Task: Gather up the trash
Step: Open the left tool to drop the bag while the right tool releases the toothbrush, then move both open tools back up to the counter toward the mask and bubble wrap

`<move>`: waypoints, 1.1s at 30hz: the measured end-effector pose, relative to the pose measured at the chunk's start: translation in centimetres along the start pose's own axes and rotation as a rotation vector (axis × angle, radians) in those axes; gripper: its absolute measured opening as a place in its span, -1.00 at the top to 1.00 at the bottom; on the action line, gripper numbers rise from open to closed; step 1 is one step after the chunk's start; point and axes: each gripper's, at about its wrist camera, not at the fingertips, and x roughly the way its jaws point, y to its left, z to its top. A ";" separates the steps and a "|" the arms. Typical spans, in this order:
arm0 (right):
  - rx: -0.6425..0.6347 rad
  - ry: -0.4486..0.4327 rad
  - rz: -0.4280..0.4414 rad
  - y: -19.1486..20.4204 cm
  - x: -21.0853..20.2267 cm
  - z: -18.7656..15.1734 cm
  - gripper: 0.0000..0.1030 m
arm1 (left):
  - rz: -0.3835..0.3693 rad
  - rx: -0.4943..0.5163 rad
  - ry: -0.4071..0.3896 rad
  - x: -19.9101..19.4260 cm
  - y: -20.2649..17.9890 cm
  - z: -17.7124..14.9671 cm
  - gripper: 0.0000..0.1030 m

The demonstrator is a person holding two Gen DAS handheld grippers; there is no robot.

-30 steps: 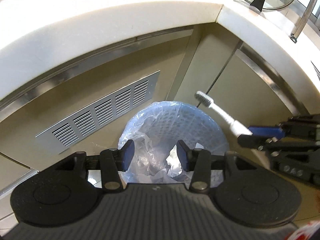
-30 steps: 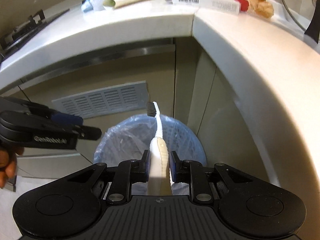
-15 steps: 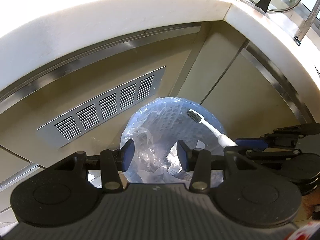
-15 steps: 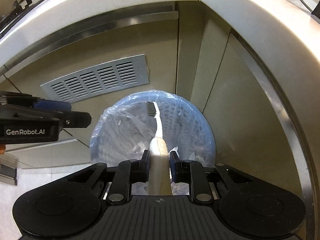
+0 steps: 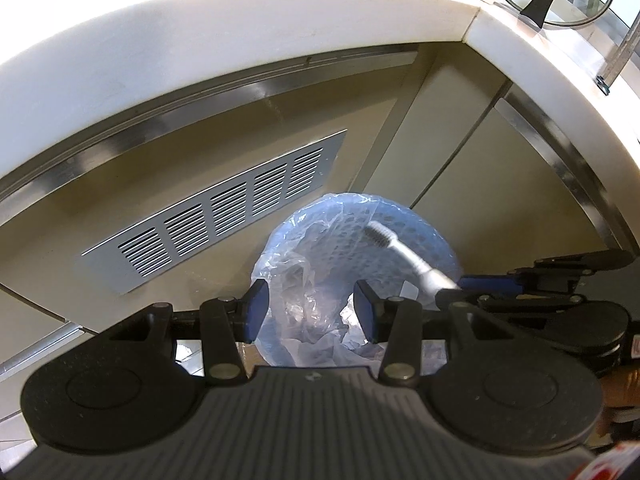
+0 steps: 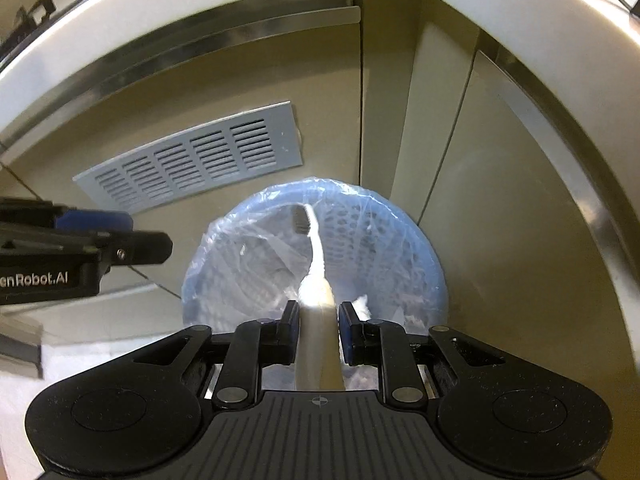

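Nearest in the right wrist view, the right gripper (image 6: 319,322) is clenched on the thick cream handle of a white toothbrush (image 6: 316,264), its blue-padded fingers (image 6: 347,332) pressing the handle from both sides. The brush reaches away from the jaws, its dark-bristled head over the far part of the round blue perforated plastic waste basket (image 6: 416,248), which is lined with a clear, crumpled plastic bag (image 6: 240,256). The toothbrush is above the basket opening, not inside it.

To the left, the black left gripper (image 5: 308,310) hangs over the near rim of the same basket with its jaws standing apart and nothing between them; only the bag's crumpled film shows in the gap. In its view the right gripper enters from the right, the brush head pointing to the far left.

Beyond the basket stands a beige cabinet front (image 6: 224,92) with a grey slotted metal vent plate (image 6: 192,160) to the left. Farthest, a white stone countertop (image 5: 240,28) curves overhead.
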 end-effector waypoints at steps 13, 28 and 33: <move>-0.009 0.003 -0.032 0.5 -0.5 -0.3 0.20 | -0.002 0.000 -0.011 -1.0 0.2 0.0 0.18; 0.007 -0.148 -0.044 1.8 -8.5 2.1 0.08 | -0.027 0.026 -0.096 -6.6 -1.4 2.4 0.18; 0.015 -0.203 -0.038 1.8 -10.8 3.4 0.00 | -0.035 0.041 -0.143 -8.6 -2.1 3.8 0.18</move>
